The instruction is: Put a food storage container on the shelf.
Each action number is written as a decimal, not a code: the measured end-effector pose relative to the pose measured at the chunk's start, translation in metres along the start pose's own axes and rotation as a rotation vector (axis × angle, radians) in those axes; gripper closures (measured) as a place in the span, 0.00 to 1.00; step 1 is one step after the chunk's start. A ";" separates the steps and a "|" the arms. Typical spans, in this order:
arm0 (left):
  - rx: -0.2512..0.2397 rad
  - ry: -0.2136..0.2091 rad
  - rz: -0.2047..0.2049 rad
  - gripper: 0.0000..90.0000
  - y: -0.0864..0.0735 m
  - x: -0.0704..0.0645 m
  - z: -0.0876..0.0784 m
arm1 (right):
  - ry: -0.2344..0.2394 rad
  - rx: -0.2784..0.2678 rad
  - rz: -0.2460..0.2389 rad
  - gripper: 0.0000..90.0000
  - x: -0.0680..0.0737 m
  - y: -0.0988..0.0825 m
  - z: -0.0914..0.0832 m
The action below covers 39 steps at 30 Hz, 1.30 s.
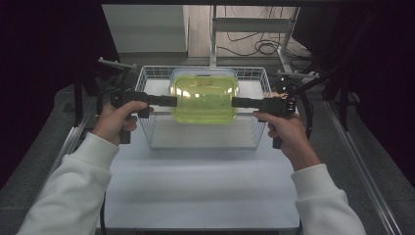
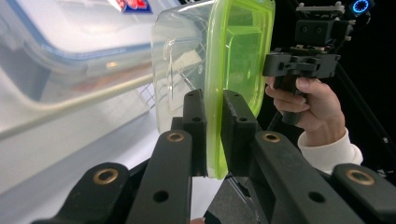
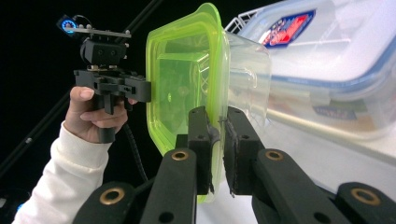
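A clear plastic container with a yellow-green lid [image 1: 204, 98] hangs level above a white wire basket [image 1: 147, 73]. My left gripper [image 1: 175, 101] is shut on the lid's left rim and my right gripper [image 1: 233, 102] on its right rim. In the left gripper view the jaws [image 2: 214, 100] pinch the green edge [image 2: 238, 51], with the clear body [image 2: 180, 70] to their left. The right gripper view has its jaws [image 3: 218, 116] clamped on the opposite green edge [image 3: 182, 79].
A larger clear box with a blue-trimmed lid [image 3: 327, 56] and a red-and-blue label lies in the basket under the lifted container, also in the left gripper view [image 2: 60, 42]. The basket stands on a white tabletop [image 1: 200, 181]. Metal rails [image 1: 362, 166] run along both sides.
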State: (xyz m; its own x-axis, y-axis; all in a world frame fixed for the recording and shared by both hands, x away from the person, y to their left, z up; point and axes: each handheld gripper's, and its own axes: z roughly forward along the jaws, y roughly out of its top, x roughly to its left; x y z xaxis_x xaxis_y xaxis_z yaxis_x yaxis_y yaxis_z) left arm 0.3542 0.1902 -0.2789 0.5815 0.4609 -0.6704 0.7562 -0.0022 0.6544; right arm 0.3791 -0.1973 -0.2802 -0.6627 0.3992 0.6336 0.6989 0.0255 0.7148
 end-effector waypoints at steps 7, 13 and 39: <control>-0.017 -0.012 -0.016 0.91 0.018 0.005 -0.001 | -0.002 -0.001 -0.001 0.90 -0.002 0.021 0.003; -0.030 -0.011 -0.029 0.91 0.033 0.013 0.000 | -0.016 -0.008 -0.007 0.90 -0.005 0.041 0.008; -0.015 -0.038 -0.127 0.91 0.073 0.060 0.016 | -0.012 -0.012 0.103 0.90 -0.042 0.082 0.030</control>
State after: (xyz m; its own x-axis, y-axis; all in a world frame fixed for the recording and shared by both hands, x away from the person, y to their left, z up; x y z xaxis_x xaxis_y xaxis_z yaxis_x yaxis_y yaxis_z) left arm 0.4491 0.2034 -0.2769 0.4925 0.4225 -0.7609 0.8201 0.0674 0.5682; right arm 0.4719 -0.1846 -0.2572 -0.5843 0.4105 0.7001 0.7595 -0.0273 0.6499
